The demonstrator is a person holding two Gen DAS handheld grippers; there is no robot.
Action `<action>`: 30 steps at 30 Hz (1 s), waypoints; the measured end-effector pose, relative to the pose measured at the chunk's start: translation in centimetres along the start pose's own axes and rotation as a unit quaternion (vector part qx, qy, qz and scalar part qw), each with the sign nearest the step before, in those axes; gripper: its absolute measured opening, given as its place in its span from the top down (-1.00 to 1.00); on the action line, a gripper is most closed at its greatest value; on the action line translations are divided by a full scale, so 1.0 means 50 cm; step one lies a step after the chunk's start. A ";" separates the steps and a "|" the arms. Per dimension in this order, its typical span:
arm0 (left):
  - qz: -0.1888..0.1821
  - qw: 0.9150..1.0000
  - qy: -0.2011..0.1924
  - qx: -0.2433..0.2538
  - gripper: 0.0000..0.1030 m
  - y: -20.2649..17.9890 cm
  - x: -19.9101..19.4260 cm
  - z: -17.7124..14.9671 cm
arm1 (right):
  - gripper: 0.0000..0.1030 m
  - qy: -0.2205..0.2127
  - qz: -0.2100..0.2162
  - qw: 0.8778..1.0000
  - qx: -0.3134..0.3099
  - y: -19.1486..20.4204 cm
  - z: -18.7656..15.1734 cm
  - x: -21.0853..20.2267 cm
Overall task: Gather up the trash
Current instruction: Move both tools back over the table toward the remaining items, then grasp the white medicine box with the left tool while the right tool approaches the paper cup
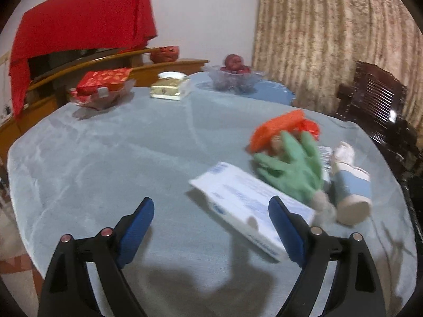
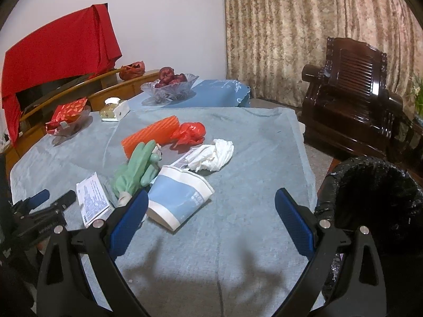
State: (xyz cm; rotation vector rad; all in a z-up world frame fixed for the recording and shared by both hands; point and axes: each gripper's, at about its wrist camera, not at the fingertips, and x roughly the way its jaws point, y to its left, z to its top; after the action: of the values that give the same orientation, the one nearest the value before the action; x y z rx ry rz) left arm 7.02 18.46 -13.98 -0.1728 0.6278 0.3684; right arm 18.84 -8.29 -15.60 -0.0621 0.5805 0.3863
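— Left gripper (image 1: 211, 219)?
— Jaws apart, angled down over the white box (image 1: 248, 208) on the table (image 1: 105, 145).
— Right gripper (image 2: 211, 208)?
— Apart, empty; only its view shows the black-lined bin (image 2: 375, 192) and the crumpled tissue (image 2: 214, 155).

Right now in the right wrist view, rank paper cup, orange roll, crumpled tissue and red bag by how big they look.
1. Paper cup, though it lies nearest the camera.
2. Orange roll.
3. Crumpled tissue.
4. Red bag.
The tissue and the bag look close in size, so their order is unsure.

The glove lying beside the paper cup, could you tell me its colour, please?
The glove is pale green, clearest in the right wrist view.
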 end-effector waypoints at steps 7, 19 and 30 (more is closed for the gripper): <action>-0.049 0.998 0.020 0.030 -0.67 -0.076 -0.002 -0.031 | -0.82 -0.003 -0.007 1.000 0.005 -0.015 0.001 -0.009; 0.002 0.997 0.082 -0.014 -0.50 -0.023 0.051 -0.038 | -0.82 -0.005 -0.008 1.000 0.009 -0.026 0.003 -0.009; -0.012 0.998 0.048 -0.024 -0.61 -0.012 0.038 -0.006 | -0.82 0.006 -0.002 1.000 0.003 -0.007 -0.001 0.012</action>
State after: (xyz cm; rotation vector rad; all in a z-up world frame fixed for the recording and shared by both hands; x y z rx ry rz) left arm 8.49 18.38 -15.35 -0.2452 0.7118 0.3528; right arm 19.42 -8.43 -15.97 -0.0603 0.5923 0.3811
